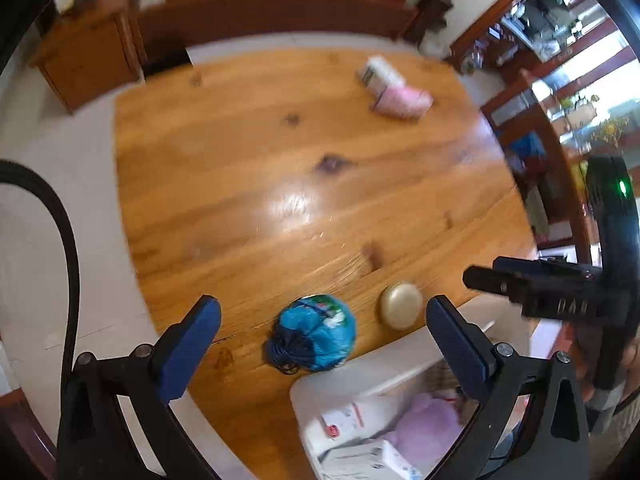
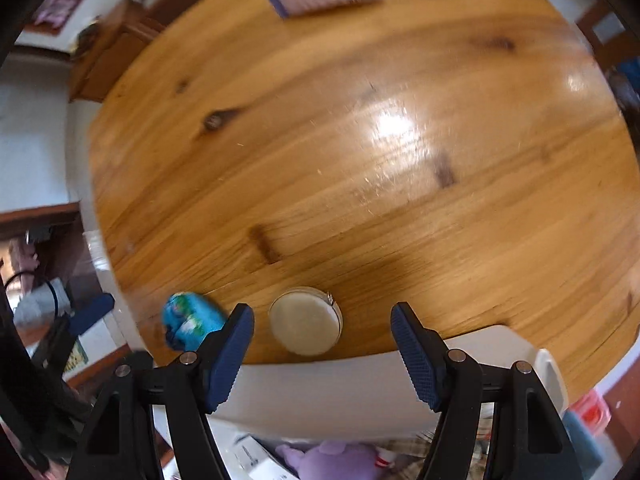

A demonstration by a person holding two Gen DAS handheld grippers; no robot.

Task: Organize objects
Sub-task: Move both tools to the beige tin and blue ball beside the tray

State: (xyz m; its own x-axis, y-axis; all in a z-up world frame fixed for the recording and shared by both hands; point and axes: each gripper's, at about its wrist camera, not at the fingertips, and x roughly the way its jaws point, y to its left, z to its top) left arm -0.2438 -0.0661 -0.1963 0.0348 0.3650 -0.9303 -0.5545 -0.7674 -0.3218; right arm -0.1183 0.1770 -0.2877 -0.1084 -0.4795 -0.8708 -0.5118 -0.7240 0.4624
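A blue drawstring pouch (image 1: pixel 316 332) and a round cream tin (image 1: pixel 401 305) lie near the front edge of the wooden table (image 1: pixel 260 168). A white storage bin (image 1: pixel 348 384) at that edge holds a purple plush toy (image 1: pixel 428 428) and white boxes. My left gripper (image 1: pixel 323 332) is open above the pouch, empty. My right gripper (image 2: pixel 322 334) is open above the bin rim (image 2: pixel 320 392), with the tin (image 2: pixel 306 320) between its fingers and the pouch (image 2: pixel 192 319) to its left. It also shows in the left wrist view (image 1: pixel 504 280). A pink pack (image 1: pixel 402 102) and a white box (image 1: pixel 378 74) lie far across the table.
A wooden cabinet (image 1: pixel 86 48) and a long dark bench (image 1: pixel 272 12) stand beyond the table. Shelving with clutter (image 1: pixel 560 80) is at the right. White floor (image 1: pixel 60 208) lies left of the table. A black cable (image 1: pixel 68 240) hangs at the left.
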